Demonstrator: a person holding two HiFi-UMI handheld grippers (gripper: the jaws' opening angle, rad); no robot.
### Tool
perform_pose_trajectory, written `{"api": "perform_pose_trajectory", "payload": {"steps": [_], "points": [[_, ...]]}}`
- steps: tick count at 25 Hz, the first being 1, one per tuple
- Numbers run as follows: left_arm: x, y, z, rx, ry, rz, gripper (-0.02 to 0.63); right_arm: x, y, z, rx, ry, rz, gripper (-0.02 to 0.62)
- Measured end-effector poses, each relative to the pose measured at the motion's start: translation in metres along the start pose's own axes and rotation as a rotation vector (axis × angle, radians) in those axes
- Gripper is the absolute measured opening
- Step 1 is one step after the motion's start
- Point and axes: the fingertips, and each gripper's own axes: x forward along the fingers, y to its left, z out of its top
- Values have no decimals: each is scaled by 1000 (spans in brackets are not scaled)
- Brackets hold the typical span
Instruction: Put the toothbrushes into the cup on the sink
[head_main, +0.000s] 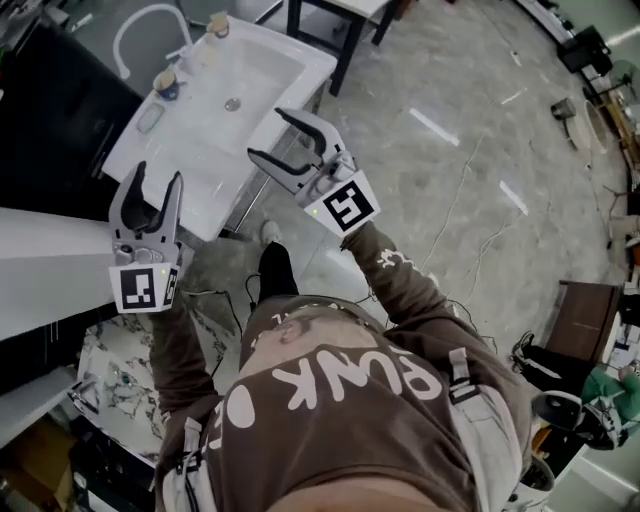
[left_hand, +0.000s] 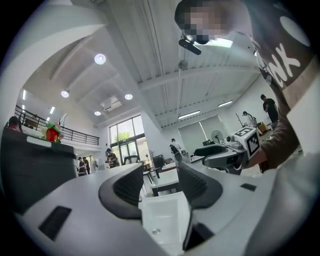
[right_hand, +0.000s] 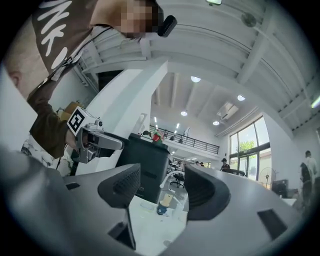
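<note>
Both grey plastic grippers, left (head_main: 159, 175) and right (head_main: 265, 133), hover with their ribbed jaws apart and empty above the glossy white rectangular ceramic sink (head_main: 205, 150). The small round blue cup (head_main: 165, 85) stands at the sink's ten o'clock rim.

A large open lab or workshop hall is indicated by the high beamed ceiling (left_hand: 165, 45) with round lights (left_hand: 100, 59), a railed mezzanine (left_hand: 75, 134) at the left, tall windows (left_hand: 122, 136) at centre, and a freestanding sink (head_main: 200, 150) placed on polished stone floor (head_main: 450, 150) at upper left.
</note>
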Motion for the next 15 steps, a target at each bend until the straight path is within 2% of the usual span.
{"api": "perform_pose_trajectory", "payload": {"steps": [4, 7, 9, 12, 15], "points": [[-66, -76, 40, 13, 22, -24, 210, -78, 44, 49, 21, -25, -11, 265], [-108, -120, 68, 0, 26, -39, 210, -127, 77, 72, 24, 12, -2, 265], [-131, -140, 83, -15, 25, -41, 210, -151, 99, 85, 28, 36, 8, 265], [-157, -162, 99, -35, 8, -45, 210, -180, 132, 89, 2, 135, 49, 267], [-176, -176, 104, -65, 2, -52, 210, -196, 158, 99, 24, 148, 54, 267]]}}
